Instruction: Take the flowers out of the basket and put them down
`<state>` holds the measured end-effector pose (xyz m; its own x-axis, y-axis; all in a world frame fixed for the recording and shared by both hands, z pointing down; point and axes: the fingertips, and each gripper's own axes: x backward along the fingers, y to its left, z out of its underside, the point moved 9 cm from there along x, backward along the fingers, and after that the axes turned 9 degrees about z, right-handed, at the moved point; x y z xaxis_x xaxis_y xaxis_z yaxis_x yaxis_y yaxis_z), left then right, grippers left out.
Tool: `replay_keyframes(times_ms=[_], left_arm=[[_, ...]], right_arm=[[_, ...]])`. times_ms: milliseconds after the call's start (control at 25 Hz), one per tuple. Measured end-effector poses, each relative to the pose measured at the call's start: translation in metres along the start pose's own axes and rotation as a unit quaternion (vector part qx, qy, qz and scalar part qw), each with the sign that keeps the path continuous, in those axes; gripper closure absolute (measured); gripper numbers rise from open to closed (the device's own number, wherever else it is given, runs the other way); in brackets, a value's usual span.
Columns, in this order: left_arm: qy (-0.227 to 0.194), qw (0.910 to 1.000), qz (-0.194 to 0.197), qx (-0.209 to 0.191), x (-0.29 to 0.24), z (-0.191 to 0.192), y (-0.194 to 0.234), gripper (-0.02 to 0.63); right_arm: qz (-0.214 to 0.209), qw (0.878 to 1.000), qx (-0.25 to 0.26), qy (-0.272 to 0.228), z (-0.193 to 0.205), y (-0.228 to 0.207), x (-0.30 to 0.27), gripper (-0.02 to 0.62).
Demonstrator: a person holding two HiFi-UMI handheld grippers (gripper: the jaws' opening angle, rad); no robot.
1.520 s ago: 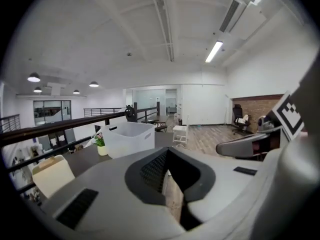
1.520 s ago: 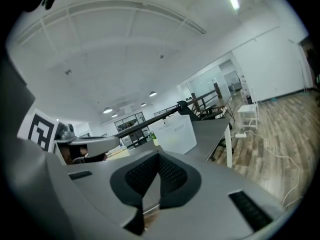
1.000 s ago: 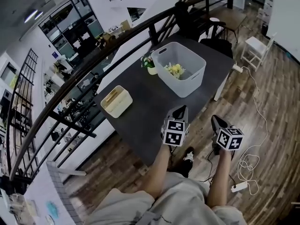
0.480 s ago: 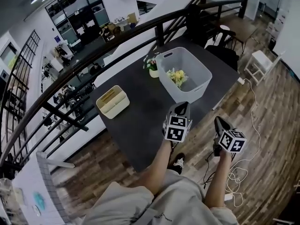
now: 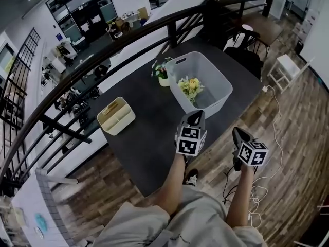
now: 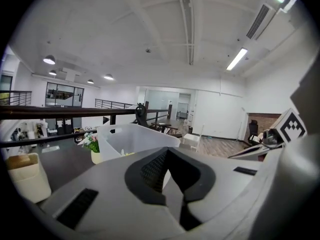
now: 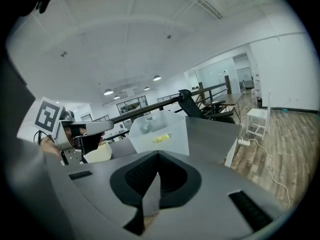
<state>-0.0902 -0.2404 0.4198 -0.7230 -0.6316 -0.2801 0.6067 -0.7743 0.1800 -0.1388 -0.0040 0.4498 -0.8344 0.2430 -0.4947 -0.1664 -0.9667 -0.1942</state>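
Closest in, the person's pale shorts (image 5: 169,223) fill the bottom of the head view, both forearms reaching forward. The left gripper (image 5: 195,117) is out over the near part of the dark table (image 5: 149,138), jaws pressed together with nothing between them. The right gripper (image 5: 237,134) rides alongside, just off the table's edge and over the wooden floor (image 5: 293,138), its jaws also closed and empty. A white cable (image 5: 264,189) trails on the boards under it.

Compared with a second ago, the table's near corner has dropped lower in the head view and the basket sits a touch closer to the left gripper's tip. Both grippers have come forward together, side by side, and neither has opened.

Further along the table, a cream box (image 5: 116,116) with dividers stands well off to the left, near that edge. Then the pale basket (image 5: 218,89), upright, with the yellow flowers (image 5: 189,85) lying inside it against the left wall. They are still in there and untouched, and both grippers are well short of it. Tucked just beside the basket's far left corner is a small pot of flowers (image 5: 162,72), in the same place beside it as before.

Beyond the table, the dark railing (image 5: 128,37) curves past, with black chairs (image 5: 241,53) and a white stool (image 5: 281,60) to the right.
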Motion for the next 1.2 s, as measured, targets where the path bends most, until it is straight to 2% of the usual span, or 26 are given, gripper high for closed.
replay_keyframes(times_ms=[200,440,800,960,1200], left_arm=[[-0.022,0.9997,-0.01,0.003,-0.022,-0.006,0.016,0.591],[-0.009,0.9995,-0.025,-0.017,-0.043,-0.022,0.034,0.591],[-0.004,0.9991,-0.042,-0.008,-0.046,-0.02,0.046,0.591],[-0.008,0.9978,-0.066,0.003,-0.045,-0.016,0.054,0.591],[-0.008,0.9933,-0.114,0.014,-0.038,-0.018,0.072,0.591]], right_arm=[[-0.014,1.0,0.026,0.009,-0.011,-0.004,-0.031,0.577],[-0.03,0.999,0.037,0.003,-0.032,-0.009,-0.058,0.577],[-0.039,0.998,0.049,0.002,-0.047,-0.011,-0.073,0.577],[-0.046,0.998,0.052,-0.001,-0.057,-0.016,-0.08,0.577],[-0.079,0.996,0.047,-0.015,-0.083,-0.013,-0.106,0.577]])
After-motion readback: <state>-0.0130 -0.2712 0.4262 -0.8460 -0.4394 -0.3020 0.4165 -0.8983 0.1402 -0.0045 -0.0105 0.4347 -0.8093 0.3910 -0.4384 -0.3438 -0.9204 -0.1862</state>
